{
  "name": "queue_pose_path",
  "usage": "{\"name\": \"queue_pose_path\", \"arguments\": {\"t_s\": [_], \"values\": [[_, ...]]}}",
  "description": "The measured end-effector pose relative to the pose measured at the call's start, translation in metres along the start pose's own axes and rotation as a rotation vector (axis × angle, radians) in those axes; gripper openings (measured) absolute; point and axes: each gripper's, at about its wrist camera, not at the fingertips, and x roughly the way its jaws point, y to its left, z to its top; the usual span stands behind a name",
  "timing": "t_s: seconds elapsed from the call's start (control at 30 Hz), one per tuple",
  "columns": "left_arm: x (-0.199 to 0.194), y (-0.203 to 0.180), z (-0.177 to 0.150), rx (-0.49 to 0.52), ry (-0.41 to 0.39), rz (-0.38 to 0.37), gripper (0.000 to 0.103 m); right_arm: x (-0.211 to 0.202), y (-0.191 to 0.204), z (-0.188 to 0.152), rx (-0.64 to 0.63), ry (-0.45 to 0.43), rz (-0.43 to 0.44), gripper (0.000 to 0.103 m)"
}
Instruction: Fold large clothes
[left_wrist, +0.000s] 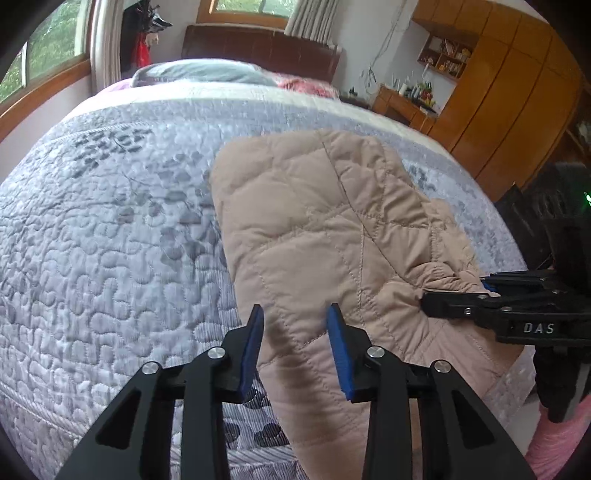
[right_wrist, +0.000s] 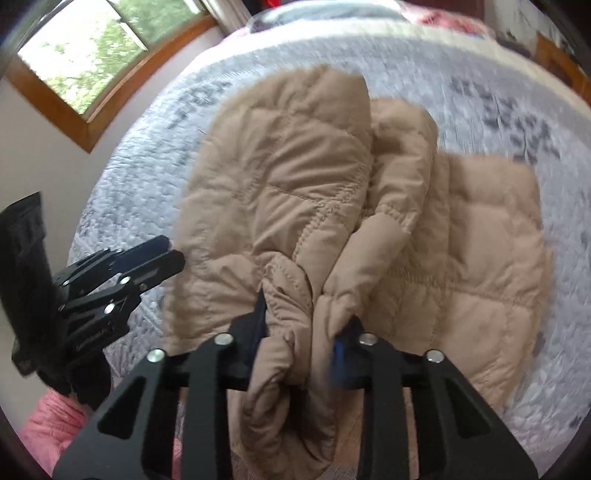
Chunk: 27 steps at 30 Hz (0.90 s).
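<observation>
A tan quilted jacket (left_wrist: 317, 229) lies on the bed, partly folded, and also fills the right wrist view (right_wrist: 295, 192). My left gripper (left_wrist: 295, 314) is open and empty, its blue-padded fingers hovering just above the jacket's near left part. My right gripper (right_wrist: 306, 317) is shut on a bunched fold of the jacket and holds it lifted. In the left wrist view the right gripper (left_wrist: 454, 295) comes in from the right, pinching the jacket's edge. The left gripper also shows at the left of the right wrist view (right_wrist: 147, 258), beside the jacket.
The bed is covered by a grey-white quilted bedspread (left_wrist: 110, 221) with pillows (left_wrist: 207, 72) at the headboard. Wooden wardrobes (left_wrist: 509, 92) and a desk stand to the right, windows (right_wrist: 92, 48) to the left. Pink fabric (right_wrist: 48, 417) shows at the near bed edge.
</observation>
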Motion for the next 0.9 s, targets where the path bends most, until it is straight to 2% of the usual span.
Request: {"name": "queue_pose_path", "arguments": {"t_s": [0.17,0.3,0.57,0.7,0.9], "values": [[-0.037,-0.017,0.005,0.045,-0.104,-0.021,0.034,-0.064,0.0,-0.007,-0.053,-0.153,-0.02,0.023],[-0.034,-0.039,0.006,0.107,-0.106,-0.041,0.034,-0.087,-0.019,-0.02,-0.025,-0.191,-0.04,0.023],[0.006,-0.072,-0.004,0.182,-0.009,-0.066,0.035,-0.057,-0.087,-0.054,0.157,-0.143,-0.017,0.024],[0.021,-0.081,-0.008,0.215,0.032,-0.081,0.036,-0.033,-0.117,-0.076,0.231,-0.127,0.036,0.025],[0.043,-0.089,-0.017,0.266,0.064,-0.057,0.037,-0.008,-0.141,-0.096,0.293,-0.143,0.12,0.027]]}}
